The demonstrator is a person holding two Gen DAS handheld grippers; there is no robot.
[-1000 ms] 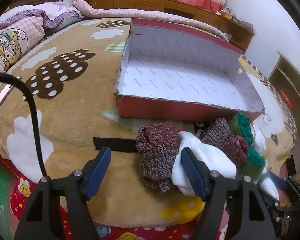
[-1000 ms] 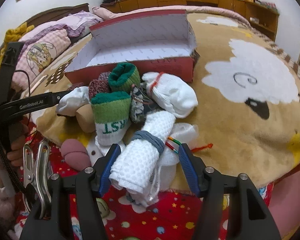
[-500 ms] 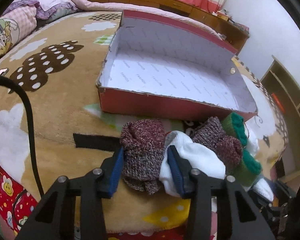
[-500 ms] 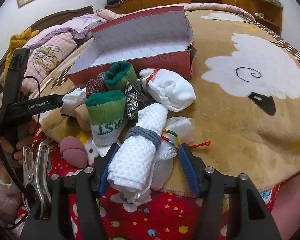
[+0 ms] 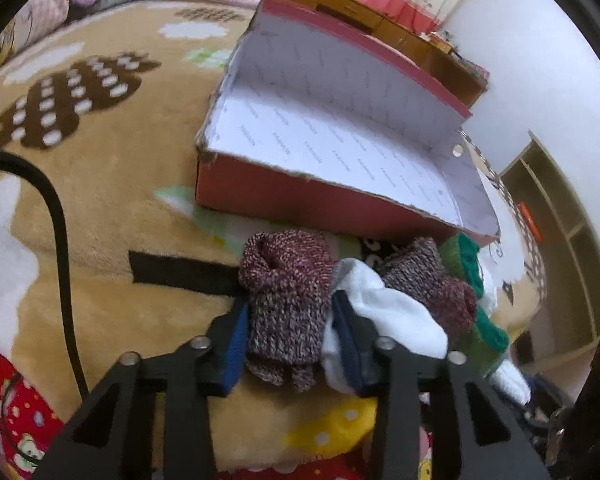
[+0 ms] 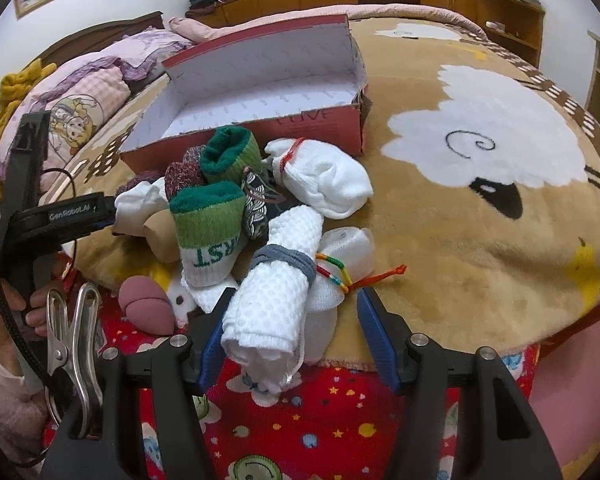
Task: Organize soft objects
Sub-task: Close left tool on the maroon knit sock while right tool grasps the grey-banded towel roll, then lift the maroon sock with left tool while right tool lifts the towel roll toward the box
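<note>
Down on the bed [image 6: 480,216], a heap of rolled socks lies on the tan sheep-print blanket just in front of an open red shoebox [image 5: 340,200], whose white inside holds nothing.

Seen from the left wrist, the left tool [image 5: 290,332] has its blue pads on either side of a maroon knitted sock roll [image 5: 286,292], and its jaws are closing on it; the pads press against the roll's two flanks. A white sock [image 5: 392,316] lies against the outer face of the right-hand pad, and a second maroon knit roll [image 5: 428,276] sits beyond it, touching green socks nearer the box's corner. A black cable [image 5: 60,240] curves across the blanket to the left.

From the right wrist, the right tool [image 6: 292,340] stands apart, its jaws wide around a white waffle-knit roll [image 6: 276,296] bound by a grey band. The left-hand pad sits just beside the roll; the right-hand pad is clear of it. A multicoloured string [image 6: 352,276] trails from the bundle. Behind it stand a green-and-white sock [image 6: 208,232] with lettering, another green roll [image 6: 230,156], and a white sock tied with red thread [image 6: 324,180]. A pink rounded pad [image 6: 146,308] lies on the red patterned sheet near the bed's edge. At far left a person's hand [image 6: 16,304] grips the left tool's handle, and a metal clip [image 6: 72,344] hangs near it.
</note>
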